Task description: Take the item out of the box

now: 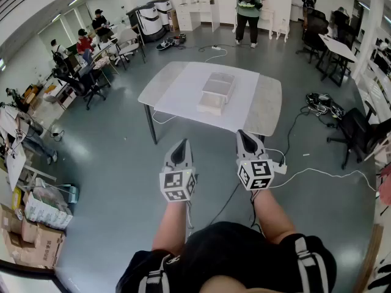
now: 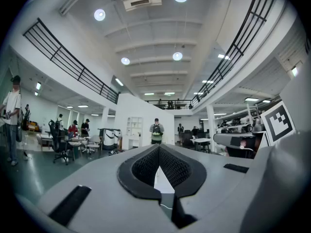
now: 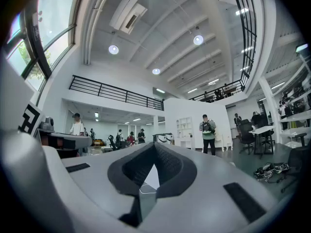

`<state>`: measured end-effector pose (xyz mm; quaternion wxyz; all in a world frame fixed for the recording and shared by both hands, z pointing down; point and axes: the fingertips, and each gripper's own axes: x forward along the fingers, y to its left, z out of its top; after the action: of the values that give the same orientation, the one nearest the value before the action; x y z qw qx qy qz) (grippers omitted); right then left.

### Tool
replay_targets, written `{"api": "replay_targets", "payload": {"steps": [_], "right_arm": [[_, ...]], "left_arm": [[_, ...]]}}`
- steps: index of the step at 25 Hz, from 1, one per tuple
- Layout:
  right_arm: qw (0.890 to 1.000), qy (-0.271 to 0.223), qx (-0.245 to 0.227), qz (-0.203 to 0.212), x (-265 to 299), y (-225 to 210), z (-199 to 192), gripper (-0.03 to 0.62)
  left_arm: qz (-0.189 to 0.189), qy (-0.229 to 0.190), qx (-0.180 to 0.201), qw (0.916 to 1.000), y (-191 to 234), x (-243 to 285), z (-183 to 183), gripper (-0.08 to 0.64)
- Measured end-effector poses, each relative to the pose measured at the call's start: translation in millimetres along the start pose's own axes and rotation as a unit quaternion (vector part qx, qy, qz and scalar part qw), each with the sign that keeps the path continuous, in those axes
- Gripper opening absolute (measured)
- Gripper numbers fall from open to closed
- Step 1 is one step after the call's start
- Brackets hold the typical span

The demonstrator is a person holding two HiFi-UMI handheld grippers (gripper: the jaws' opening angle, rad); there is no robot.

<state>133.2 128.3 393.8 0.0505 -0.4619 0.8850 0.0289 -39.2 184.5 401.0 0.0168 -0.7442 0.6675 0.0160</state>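
Head view is showing your left gripper [image 1: 181, 145] and right gripper [image 1: 245, 135] hanging closed and empty, well short of the table [image 1: 266, 110]; the box [image 1: 217, 93] is lying on it, lengthwise away from you, right gripper slightly nearer.

Bright, even light falls from round ceiling lamps [image 2: 99, 14] and a window [image 3: 53, 28]. A faint shadow lies under the table [image 1: 183, 90]. Fisheye bending curves the edges, corners go black, and the nearest surfaces look soft.

I see white table [image 1: 183, 90], grey marbled ends; pale white box [image 1: 217, 93]; left gripper [image 1: 182, 143], right gripper [image 1: 244, 133] grey; marker cubes [image 1: 177, 186] black-white squares; floor [image 1: 110, 163] grey-green.
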Motion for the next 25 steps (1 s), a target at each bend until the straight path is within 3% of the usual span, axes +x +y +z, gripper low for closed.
{"api": "replay_targets", "payload": {"steps": [7, 25], "right_arm": [[1.000, -0.014, 0.000, -0.011, 2.6, 5.4, 4.0, 0.012], [1.000, 0.001, -0.004, -0.011, 5.3, 68.6, -17.2, 0.012]], "left_arm": [[-0.007, 0.007, -0.001, 1.0000, 3.4, -1.0, -1.7, 0.005], [-0.039, -0.007, -0.006, 0.9992, 38.2, -23.7, -13.5, 0.005]]}}
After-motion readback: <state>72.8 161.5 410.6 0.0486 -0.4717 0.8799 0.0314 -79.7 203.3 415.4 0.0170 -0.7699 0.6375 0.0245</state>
